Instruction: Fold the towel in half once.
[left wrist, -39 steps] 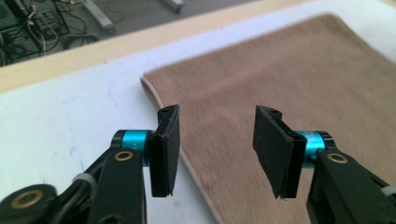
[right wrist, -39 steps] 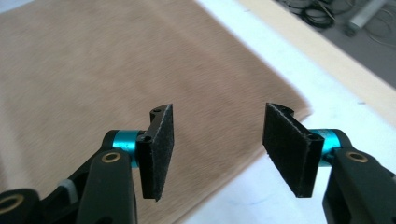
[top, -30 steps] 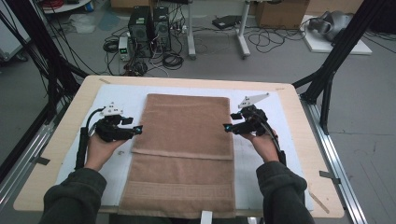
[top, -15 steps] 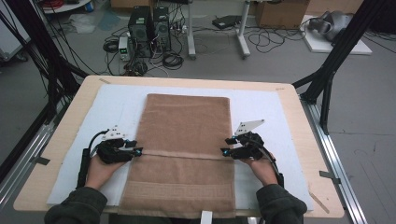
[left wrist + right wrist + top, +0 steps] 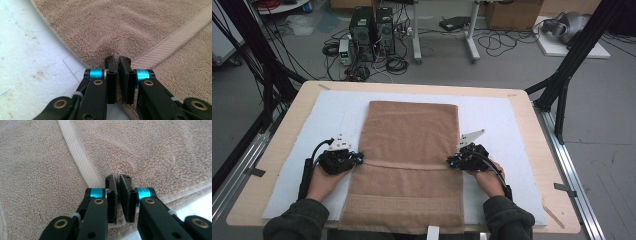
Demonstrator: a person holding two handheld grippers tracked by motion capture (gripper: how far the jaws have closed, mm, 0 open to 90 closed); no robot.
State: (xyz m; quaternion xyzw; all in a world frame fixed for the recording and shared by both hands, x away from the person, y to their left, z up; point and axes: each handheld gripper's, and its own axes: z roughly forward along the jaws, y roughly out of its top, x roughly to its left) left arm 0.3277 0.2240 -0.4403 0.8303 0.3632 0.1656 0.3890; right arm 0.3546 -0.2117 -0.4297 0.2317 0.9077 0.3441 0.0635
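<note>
High view: brown towel point(image 5: 409, 165) lies flat on a white pad point(image 5: 502, 125) covering the table point(image 5: 532, 120), its far part folded over the near part, the folded edge forming a seam across the towel about two-thirds of the way toward the person. Left gripper point(image 5: 356, 159) sits at the towel's left edge, right at that seam; right gripper point(image 5: 452, 161) sits at the towel's right edge at the same seam. A hand holds each, forearms in dark sleeves at the towel's near corners. Beyond the table from the towel: computer towers point(image 5: 372, 25) and loose cables on the floor. Left gripper view: left gripper point(image 5: 117, 60) has its jaws nearly together, pinching terry cloth at the towel's point(image 5: 130, 27) edge, beside a ribbed band point(image 5: 172, 37); cloth puckers at the tips; white pad point(image 5: 27, 57) lies to the towel's left. Right gripper view: right gripper point(image 5: 117, 178) likewise has jaws nearly together on a pinch of towel point(image 5: 155, 150), just beside the ribbed band point(image 5: 80, 162).
</note>
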